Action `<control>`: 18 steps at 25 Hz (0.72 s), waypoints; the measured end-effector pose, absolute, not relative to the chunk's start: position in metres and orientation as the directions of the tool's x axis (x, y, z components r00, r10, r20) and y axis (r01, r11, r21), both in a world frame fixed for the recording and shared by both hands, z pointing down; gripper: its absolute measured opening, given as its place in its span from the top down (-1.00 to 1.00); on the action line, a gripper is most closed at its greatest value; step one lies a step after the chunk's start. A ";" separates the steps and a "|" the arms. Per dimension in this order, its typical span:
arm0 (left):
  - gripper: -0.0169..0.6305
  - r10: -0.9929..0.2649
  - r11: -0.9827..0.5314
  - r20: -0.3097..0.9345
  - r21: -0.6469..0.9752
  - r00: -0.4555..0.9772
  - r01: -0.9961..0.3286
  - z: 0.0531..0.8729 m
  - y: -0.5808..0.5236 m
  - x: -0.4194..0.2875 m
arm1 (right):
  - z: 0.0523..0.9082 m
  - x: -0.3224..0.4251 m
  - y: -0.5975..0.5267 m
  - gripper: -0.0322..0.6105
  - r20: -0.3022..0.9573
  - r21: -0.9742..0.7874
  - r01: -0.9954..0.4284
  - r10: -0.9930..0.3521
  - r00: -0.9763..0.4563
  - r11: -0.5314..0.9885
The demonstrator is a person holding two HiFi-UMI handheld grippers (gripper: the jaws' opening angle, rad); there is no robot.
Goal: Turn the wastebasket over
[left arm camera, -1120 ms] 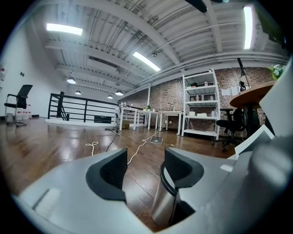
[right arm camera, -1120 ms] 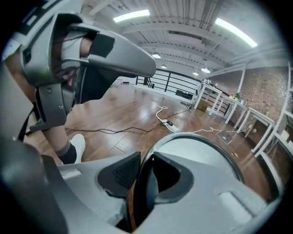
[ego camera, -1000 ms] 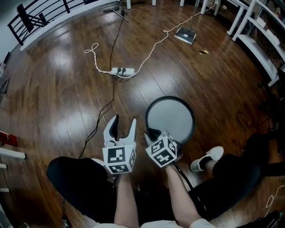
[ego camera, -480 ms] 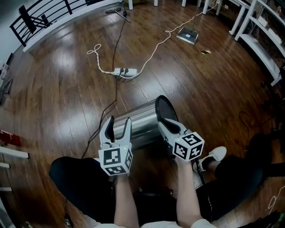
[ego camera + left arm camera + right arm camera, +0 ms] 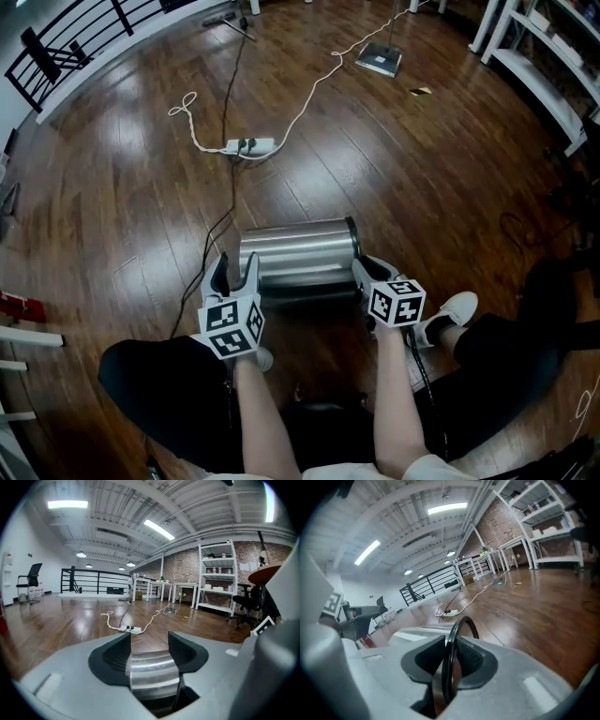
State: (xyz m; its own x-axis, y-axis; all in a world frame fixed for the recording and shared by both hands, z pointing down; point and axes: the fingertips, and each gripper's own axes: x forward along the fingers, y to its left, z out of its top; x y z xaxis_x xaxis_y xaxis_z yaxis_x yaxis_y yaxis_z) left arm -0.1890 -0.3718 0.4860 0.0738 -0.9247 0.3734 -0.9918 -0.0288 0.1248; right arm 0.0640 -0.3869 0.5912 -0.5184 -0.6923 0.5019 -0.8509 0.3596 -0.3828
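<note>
The wastebasket (image 5: pixel 298 248) is lying on its side across the wooden floor (image 5: pixel 422 187), right in front of our knees, and we're holding it at both ends. Our right gripper (image 5: pixel 367 274) is biting down on the black rim (image 5: pixel 449 677) at the open end, with the ring pinched edge-on between the two pads. Our left gripper (image 5: pixel 234 275) is sitting at the closed end with its jaws spread. The shiny steel wall is filling the gap between them in the left gripper view, and we can't tell whether the pads are pressing on it.

A black cable (image 5: pixel 232 187) is snaking down the floor from the white power strip (image 5: pixel 249 145) and passing just beside the basket's closed end and our left gripper. A white cord (image 5: pixel 309 98) is running from the strip away to a flat grey box (image 5: pixel 379 61) far up the floor. A small yellowish scrap (image 5: pixel 421 91) is lying near that box. White shelving (image 5: pixel 544 75) is standing well off to the right and a black railing (image 5: pixel 66 52) off to the far left. Our white shoe (image 5: pixel 450 314) is resting just beside the right gripper.
</note>
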 end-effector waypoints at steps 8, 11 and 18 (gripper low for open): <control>0.05 -0.789 0.114 0.592 0.407 0.167 -0.906 0.588 -0.348 -0.224 | 0.566 0.082 -0.381 0.32 0.590 -0.240 -0.885 -0.664 -0.460 0.400; 0.09 -0.745 0.091 0.617 0.471 0.254 -0.877 0.612 -0.335 -0.207 | 0.568 0.082 -0.376 0.32 0.632 -0.224 -0.883 -0.629 -0.453 0.412; 0.43 -0.752 0.052 0.598 0.470 0.275 -0.881 0.608 -0.339 -0.201 | 0.598 0.068 -0.360 0.73 0.692 -0.260 -0.863 -0.540 -0.480 0.433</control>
